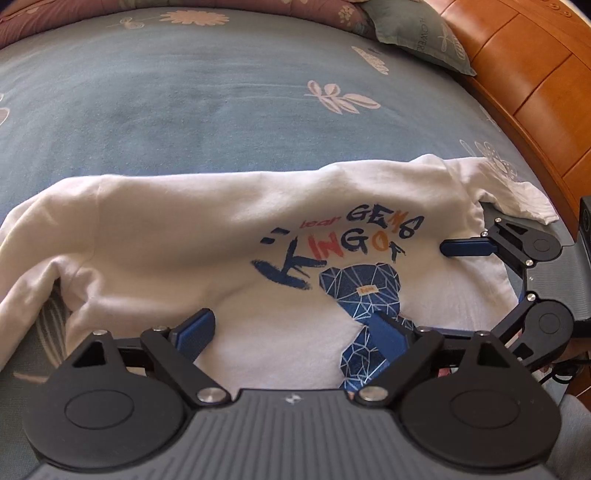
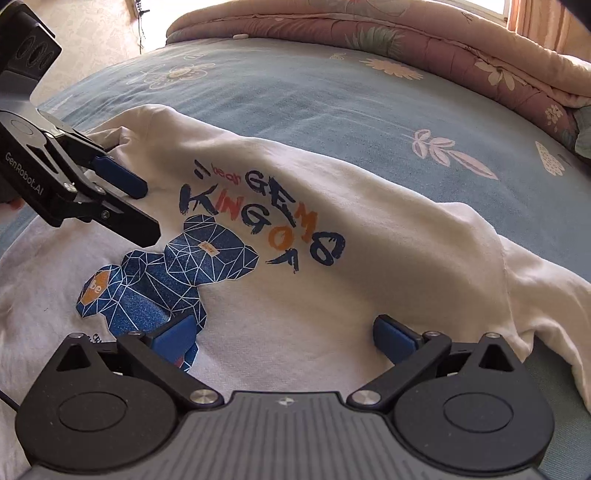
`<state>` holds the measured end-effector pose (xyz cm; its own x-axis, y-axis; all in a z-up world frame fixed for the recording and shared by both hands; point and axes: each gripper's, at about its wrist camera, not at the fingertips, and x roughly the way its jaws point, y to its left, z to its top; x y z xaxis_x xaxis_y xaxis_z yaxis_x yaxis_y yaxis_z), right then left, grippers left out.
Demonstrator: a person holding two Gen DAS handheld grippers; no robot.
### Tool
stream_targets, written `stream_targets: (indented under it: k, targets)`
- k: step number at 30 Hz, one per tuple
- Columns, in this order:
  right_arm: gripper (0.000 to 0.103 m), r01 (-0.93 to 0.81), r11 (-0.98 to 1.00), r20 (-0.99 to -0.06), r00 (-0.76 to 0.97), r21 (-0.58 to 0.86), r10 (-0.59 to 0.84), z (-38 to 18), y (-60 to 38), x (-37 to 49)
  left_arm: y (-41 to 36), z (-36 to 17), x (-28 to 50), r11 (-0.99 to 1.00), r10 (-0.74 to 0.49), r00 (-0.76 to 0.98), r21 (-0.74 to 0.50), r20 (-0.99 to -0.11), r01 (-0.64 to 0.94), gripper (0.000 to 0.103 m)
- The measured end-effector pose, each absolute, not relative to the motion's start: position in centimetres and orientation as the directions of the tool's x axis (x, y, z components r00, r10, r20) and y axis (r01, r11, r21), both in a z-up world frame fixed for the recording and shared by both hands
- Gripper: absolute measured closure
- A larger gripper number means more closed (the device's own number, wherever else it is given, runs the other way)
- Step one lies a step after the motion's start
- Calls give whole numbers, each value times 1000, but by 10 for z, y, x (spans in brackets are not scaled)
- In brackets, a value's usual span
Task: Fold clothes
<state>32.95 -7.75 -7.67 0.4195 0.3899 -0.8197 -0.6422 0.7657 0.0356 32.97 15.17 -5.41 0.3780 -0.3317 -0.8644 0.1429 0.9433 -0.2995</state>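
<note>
A white sweatshirt point(image 1: 177, 236) with a blue bear print and "KING" lettering lies crumpled across the blue floral bedsheet point(image 1: 184, 103). In the left wrist view my left gripper point(image 1: 291, 332) hovers over the shirt's lower front. Its blue pads are wide apart, with only flat cloth under them. My right gripper point(image 1: 480, 284) shows at that view's right edge, open over the shirt's end. In the right wrist view the right gripper point(image 2: 282, 334) stands open above the shirt point(image 2: 369, 221), just right of the bear. The left gripper point(image 2: 144, 210) is at the upper left, open.
A pink floral quilt point(image 2: 406, 40) is bunched along the far side of the bed. A grey-green pillow point(image 1: 417, 33) lies by the orange wooden headboard point(image 1: 535, 85). One sleeve point(image 2: 546, 295) trails off the shirt's end toward the bed's edge.
</note>
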Motion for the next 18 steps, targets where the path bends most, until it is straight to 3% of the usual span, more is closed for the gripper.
stream_targets:
  k: [6,10,18]
  targets:
    - [0,-635,773,-911,310,15,273,-70,-61,348,196,-29,325,941,-323,271,-338,-907,-10,14]
    - [0,-557,829,-966,191,41,176,-58,-54,371,204,10,349,941,-333,332,-334,-882,56,13]
    - [0,-412,869,-896,218,275,387,-2,-95,404,191,21,410,914,-390,341,-405,-855,31,14]
